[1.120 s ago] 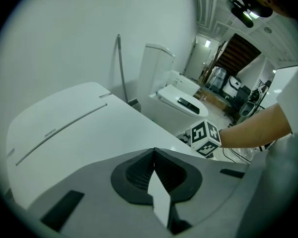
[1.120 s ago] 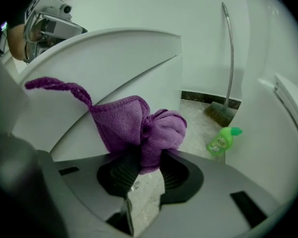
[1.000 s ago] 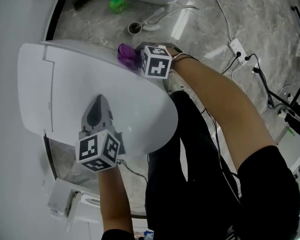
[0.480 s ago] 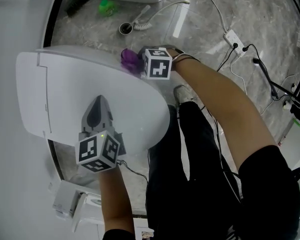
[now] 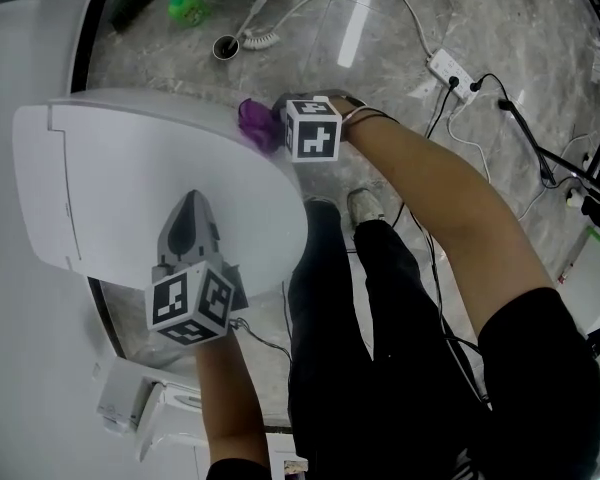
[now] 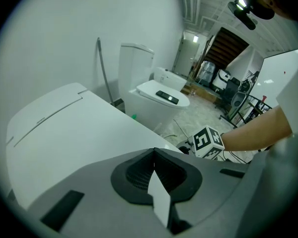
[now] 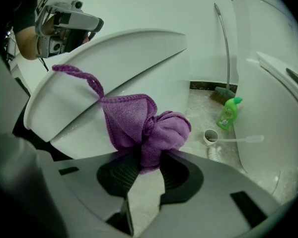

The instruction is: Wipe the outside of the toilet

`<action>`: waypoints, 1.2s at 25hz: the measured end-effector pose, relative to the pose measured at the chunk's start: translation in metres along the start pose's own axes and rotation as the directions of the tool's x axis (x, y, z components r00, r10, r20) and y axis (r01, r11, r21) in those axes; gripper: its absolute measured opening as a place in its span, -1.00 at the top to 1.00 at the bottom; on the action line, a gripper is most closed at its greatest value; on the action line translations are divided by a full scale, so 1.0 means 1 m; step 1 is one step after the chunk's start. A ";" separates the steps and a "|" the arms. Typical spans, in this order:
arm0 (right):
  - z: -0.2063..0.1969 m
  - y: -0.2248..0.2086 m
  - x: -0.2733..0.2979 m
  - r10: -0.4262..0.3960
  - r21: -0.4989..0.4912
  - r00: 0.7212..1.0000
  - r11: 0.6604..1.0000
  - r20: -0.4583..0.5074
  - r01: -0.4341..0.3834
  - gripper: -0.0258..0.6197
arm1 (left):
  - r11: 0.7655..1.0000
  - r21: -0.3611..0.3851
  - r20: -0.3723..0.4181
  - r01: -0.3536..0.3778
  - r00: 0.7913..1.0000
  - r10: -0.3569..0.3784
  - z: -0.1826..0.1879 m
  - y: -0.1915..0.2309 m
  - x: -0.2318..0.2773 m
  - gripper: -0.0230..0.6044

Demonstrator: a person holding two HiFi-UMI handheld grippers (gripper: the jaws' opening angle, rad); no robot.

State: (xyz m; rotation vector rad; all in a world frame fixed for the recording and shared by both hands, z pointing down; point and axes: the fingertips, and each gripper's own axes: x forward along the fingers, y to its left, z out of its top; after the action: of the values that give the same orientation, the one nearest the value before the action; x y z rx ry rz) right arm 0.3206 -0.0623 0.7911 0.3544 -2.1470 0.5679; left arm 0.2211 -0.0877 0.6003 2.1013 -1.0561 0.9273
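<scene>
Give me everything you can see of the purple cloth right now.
The cloth is purple, with a nubby, towel-like weave and a stitched hem. It is bunched into a knotted wad, with one flat fold spread left and a thin hemmed tail curling up and left. The right claw is shut on its lower end, so it sticks out ahead of the jaws. It sits at the side of the white toilet, just under the lid's edge. I cannot tell whether it touches there.

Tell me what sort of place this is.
Probably a bathroom mock-up in a workshop or showroom: a toilet with a second toilet beside it, a toilet brush and green bottle on the stone floor, and a power strip nearby.
</scene>
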 end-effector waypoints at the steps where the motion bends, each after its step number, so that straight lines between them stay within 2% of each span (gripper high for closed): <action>1: -0.005 0.005 -0.002 0.000 -0.003 1.000 1.000 0.003 0.001 0.57 | 1.000 -0.001 0.004 -0.003 1.000 0.003 -0.004 -0.006 -0.003 0.90; 8: -0.032 0.043 -0.014 -0.042 -0.066 0.999 0.997 0.001 0.042 0.57 | 0.998 -0.044 0.002 -0.039 0.999 0.040 -0.055 -0.040 -0.021 0.90; 17: -0.054 0.099 -0.027 -0.038 -0.166 0.999 0.986 -0.027 0.033 0.57 | 0.988 -0.134 -0.019 -0.074 0.997 0.072 -0.122 -0.078 -0.050 0.90; 27: -0.062 0.151 -0.028 -0.027 -0.220 0.997 0.975 -0.074 0.010 0.57 | 0.970 -0.208 -0.043 -0.124 0.992 0.117 -0.166 -0.083 -0.084 0.90; 30: -0.064 0.171 -0.025 -0.029 -0.267 0.995 0.964 -0.096 0.002 0.57 | 0.963 -0.237 -0.045 -0.127 0.992 0.119 -0.182 -0.082 -0.091 0.90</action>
State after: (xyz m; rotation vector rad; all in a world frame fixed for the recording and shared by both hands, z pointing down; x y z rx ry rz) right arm 0.3034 0.1185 0.7585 0.1896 -2.0890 0.2745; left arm 0.1931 0.1298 0.6158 1.8352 -1.2297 0.8408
